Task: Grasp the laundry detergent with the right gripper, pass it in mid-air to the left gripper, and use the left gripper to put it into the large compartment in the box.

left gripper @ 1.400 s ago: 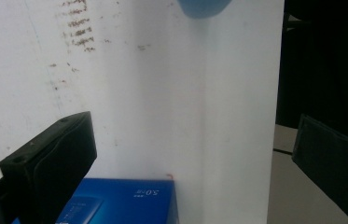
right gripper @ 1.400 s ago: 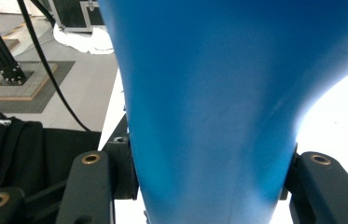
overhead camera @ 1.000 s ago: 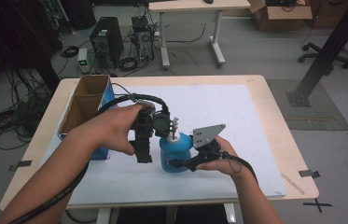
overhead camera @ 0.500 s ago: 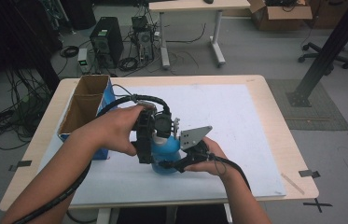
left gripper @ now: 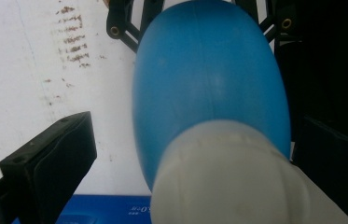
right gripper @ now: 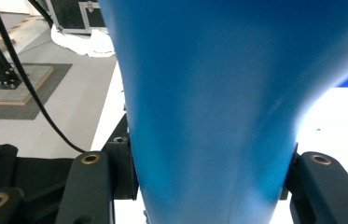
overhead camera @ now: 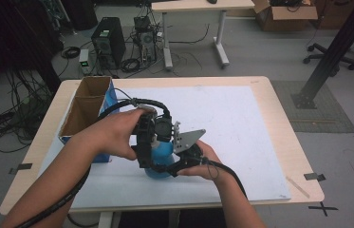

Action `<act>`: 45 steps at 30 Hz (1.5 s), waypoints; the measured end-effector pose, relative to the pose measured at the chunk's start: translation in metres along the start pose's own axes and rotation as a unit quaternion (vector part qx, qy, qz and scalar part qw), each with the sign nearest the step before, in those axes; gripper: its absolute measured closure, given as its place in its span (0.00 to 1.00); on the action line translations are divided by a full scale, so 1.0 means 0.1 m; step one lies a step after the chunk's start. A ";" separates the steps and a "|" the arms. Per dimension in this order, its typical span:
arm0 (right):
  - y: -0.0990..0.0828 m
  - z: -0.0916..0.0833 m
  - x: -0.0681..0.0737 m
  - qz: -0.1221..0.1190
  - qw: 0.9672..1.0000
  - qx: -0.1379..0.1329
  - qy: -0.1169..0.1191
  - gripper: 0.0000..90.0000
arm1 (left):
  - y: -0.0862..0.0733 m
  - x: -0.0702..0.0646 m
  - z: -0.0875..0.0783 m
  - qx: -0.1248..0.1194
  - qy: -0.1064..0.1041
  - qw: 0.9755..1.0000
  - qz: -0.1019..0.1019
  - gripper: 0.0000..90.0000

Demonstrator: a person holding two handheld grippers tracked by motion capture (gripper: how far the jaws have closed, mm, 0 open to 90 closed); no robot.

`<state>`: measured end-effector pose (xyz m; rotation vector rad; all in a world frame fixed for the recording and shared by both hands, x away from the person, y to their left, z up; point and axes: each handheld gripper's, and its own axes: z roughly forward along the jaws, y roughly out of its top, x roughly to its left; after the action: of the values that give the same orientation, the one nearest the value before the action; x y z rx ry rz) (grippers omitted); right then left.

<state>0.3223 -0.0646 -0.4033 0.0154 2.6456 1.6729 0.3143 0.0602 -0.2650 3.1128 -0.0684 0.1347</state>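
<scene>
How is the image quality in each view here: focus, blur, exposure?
High view: sharp and evenly lit, with dim corners at upper left. Left gripper view: the blue bottle and its white cap are too near, soft-edged; the white table sheet looks washed out. Right gripper view: the bottle is a blurred blue mass, while the floor behind stays sharper.

Bottle (overhead camera: 161, 156) right of box (overhead camera: 87, 111)

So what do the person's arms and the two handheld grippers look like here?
Both forearms are bare, no sleeves showing. The left gripper and right gripper are black, with black jaws carrying brass-coloured rivets. Each trails a black cable; the right one bears a grey three-cornered plate.
</scene>
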 end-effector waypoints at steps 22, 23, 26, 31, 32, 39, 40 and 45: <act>0.05 -0.05 -0.02 0.000 1.000 -0.006 -0.015 0.50 | 0.07 -0.02 -0.01 0.002 0.017 1.000 0.005 0.14; 0.05 -0.05 -0.02 0.001 1.000 -0.006 -0.014 0.50 | 0.07 -0.02 -0.02 0.002 0.017 1.000 0.005 0.15; 0.06 -0.05 -0.02 0.001 1.000 -0.006 -0.013 0.50 | 0.07 -0.02 -0.02 0.006 0.017 1.000 0.003 0.19; 0.06 -0.05 -0.02 0.002 1.000 -0.005 -0.014 0.50 | 0.07 -0.01 -0.02 0.003 0.018 1.000 0.002 0.22; 0.06 -0.05 -0.03 0.001 1.000 -0.006 -0.014 0.50 | 0.07 -0.01 -0.02 0.003 0.018 1.000 0.002 0.23; 0.07 -0.04 -0.04 0.003 1.000 -0.005 -0.013 0.50 | 0.05 0.00 -0.01 0.003 0.020 1.000 0.000 0.27; 0.07 -0.04 -0.04 0.003 1.000 -0.004 -0.014 0.50 | 0.06 0.00 -0.01 0.004 0.020 1.000 -0.001 0.27; 0.07 -0.05 -0.06 0.002 1.000 -0.001 -0.016 0.50 | 0.06 0.00 -0.02 0.003 0.023 1.000 0.001 0.29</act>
<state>0.3278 -0.0658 -0.3953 0.0469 2.6221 1.6607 0.3139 0.0545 -0.2633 3.1135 -0.0688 0.2054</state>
